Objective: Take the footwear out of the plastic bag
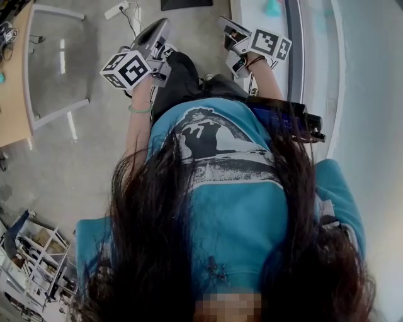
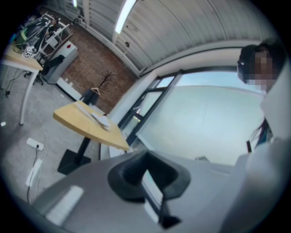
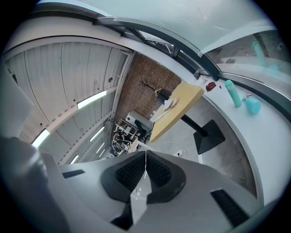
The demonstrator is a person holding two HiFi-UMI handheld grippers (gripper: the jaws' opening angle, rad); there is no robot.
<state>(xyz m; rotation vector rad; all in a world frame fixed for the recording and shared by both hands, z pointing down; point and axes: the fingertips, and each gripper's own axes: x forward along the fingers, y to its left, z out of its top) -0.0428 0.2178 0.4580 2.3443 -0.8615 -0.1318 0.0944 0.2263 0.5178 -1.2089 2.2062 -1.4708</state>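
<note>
No footwear and no plastic bag show in any view. In the head view a person with long dark hair and a teal shirt holds both grippers up in front of the body. The left gripper (image 1: 162, 28) with its marker cube (image 1: 126, 69) is at upper left. The right gripper (image 1: 228, 26) with its cube (image 1: 271, 43) is at upper right. In the left gripper view the left gripper (image 2: 146, 159) has its black pads pressed together with nothing between them. The right gripper (image 3: 145, 159) is likewise shut and empty in the right gripper view.
A wooden table (image 2: 88, 123) on a black pedestal stands ahead, also the table (image 3: 175, 113). A teal bottle (image 3: 233, 93) sits on a white ledge (image 3: 268, 136). A power strip (image 1: 116, 9) lies on the grey floor. Shelving (image 1: 31, 264) is at lower left. Another person (image 2: 273, 118) is at the right edge.
</note>
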